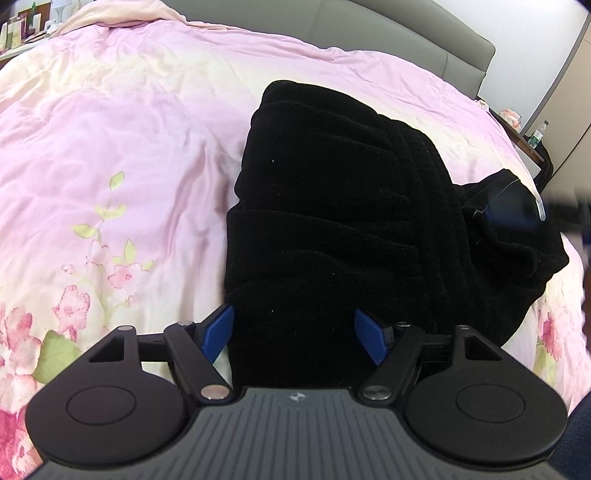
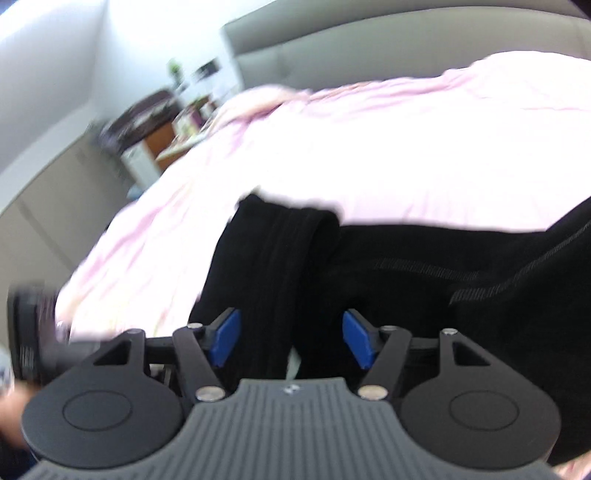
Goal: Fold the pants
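The black pants [image 1: 332,206] lie folded into a thick stack on the pink bedspread [image 1: 110,147]. My left gripper [image 1: 295,332] hovers at the stack's near end, jaws wide; black cloth fills the gap, but the blue pads [image 1: 219,328] do not squeeze it. In the right wrist view, blurred, my right gripper [image 2: 291,336] stands open over a bunched fold of the pants [image 2: 273,266], its pads [image 2: 356,338] clear of the cloth. A seamed section [image 2: 480,280] spreads to the right. The right gripper's blue finger [image 1: 513,212] shows at the stack's right side.
A grey padded headboard [image 1: 388,33] runs along the bed's far side. A bedside table with bottles [image 1: 535,136] stands beyond the right edge, and a cluttered table [image 2: 159,122] lies past the other side. The left gripper's body [image 2: 33,332] is blurred at the left.
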`<action>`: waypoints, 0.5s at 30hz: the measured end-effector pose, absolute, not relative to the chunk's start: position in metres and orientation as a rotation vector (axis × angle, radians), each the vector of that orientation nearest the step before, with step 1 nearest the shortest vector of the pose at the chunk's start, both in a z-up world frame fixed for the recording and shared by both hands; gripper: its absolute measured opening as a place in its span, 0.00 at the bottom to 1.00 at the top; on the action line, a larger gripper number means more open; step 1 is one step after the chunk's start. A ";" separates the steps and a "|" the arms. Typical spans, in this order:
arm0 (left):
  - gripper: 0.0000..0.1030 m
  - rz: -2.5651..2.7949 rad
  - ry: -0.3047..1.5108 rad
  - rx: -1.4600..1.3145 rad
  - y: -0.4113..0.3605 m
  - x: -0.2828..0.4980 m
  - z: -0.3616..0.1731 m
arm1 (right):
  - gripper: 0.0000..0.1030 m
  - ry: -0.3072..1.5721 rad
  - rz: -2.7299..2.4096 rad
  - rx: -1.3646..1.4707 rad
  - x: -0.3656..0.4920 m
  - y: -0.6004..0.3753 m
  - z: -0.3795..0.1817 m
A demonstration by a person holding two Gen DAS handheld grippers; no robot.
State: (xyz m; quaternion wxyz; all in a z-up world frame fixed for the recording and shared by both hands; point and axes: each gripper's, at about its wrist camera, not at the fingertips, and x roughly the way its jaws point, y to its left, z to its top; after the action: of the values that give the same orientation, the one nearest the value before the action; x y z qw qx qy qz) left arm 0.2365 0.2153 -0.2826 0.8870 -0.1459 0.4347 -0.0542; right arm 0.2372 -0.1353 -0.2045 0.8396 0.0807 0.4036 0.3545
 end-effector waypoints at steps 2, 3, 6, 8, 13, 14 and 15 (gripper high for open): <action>0.82 -0.115 0.903 -0.305 0.216 0.236 -0.283 | 0.58 0.863 0.730 0.217 0.259 -0.130 -0.207; 0.82 -0.116 0.902 -0.310 0.217 0.236 -0.283 | 0.58 0.880 0.726 0.252 0.272 -0.121 -0.211; 0.83 -0.119 0.902 -0.324 0.218 0.235 -0.284 | 0.49 0.946 0.752 0.354 0.299 -0.104 -0.228; 0.84 -0.122 0.902 -0.341 0.221 0.235 -0.287 | 0.40 0.976 0.737 0.409 0.312 -0.089 -0.241; 0.85 -0.139 0.898 -0.430 0.234 0.235 -0.294 | 0.05 0.852 0.859 0.462 0.313 -0.077 -0.230; 0.85 -0.142 0.896 -0.442 0.236 0.235 -0.295 | 0.05 0.795 0.910 0.424 0.306 -0.073 -0.217; 0.85 -0.145 0.897 -0.447 0.237 0.235 -0.296 | 0.05 0.775 0.933 0.398 0.302 -0.070 -0.210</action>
State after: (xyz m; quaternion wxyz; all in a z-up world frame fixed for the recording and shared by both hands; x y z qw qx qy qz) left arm 0.2353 0.2366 -0.2960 0.8746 -0.2138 0.4296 -0.0696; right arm 0.3017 -0.0697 -0.2102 0.8032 0.1857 0.3616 0.4355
